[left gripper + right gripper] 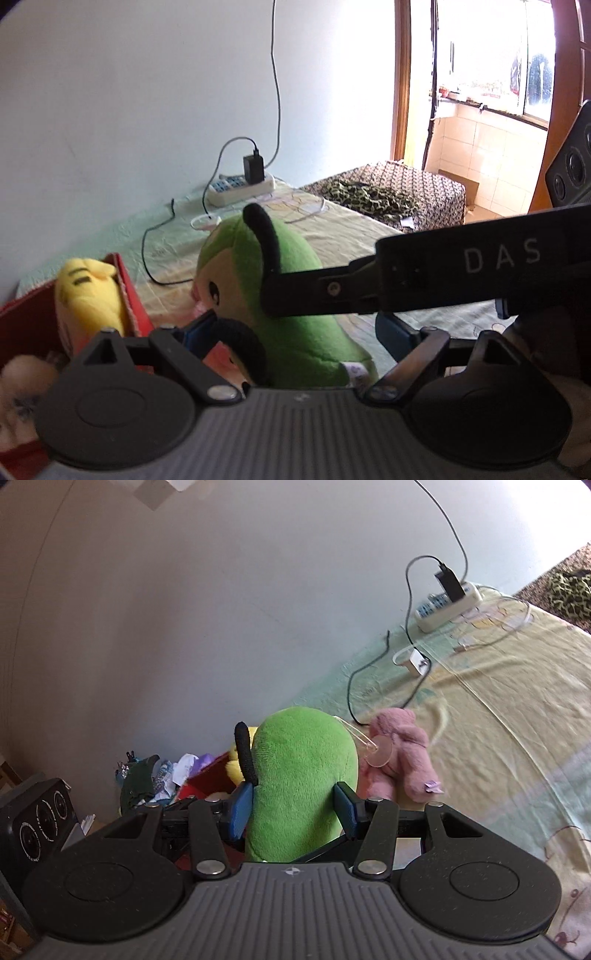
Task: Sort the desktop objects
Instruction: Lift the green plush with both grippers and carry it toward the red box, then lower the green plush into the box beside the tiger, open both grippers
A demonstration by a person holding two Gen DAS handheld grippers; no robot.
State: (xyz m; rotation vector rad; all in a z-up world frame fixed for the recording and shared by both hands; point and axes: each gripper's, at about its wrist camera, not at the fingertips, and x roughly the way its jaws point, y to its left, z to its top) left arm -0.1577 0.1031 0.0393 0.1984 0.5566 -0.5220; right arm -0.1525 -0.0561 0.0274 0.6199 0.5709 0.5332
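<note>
The green plush toy (301,775) sits pinched between your right tool's (295,812) 2 blue pads, above the red box (127,291) holding a yellow plush (88,295). Your left tool (295,332) is spread wide, gripping nothing. A pink plush (402,753) lies on the bed (498,716).

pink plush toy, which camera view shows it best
The right wrist view: the fuzzy pink plush toy lies whole on the yellow sheet, beside the green plush. The left wrist view shows only a pink sliver behind the green one.
</note>
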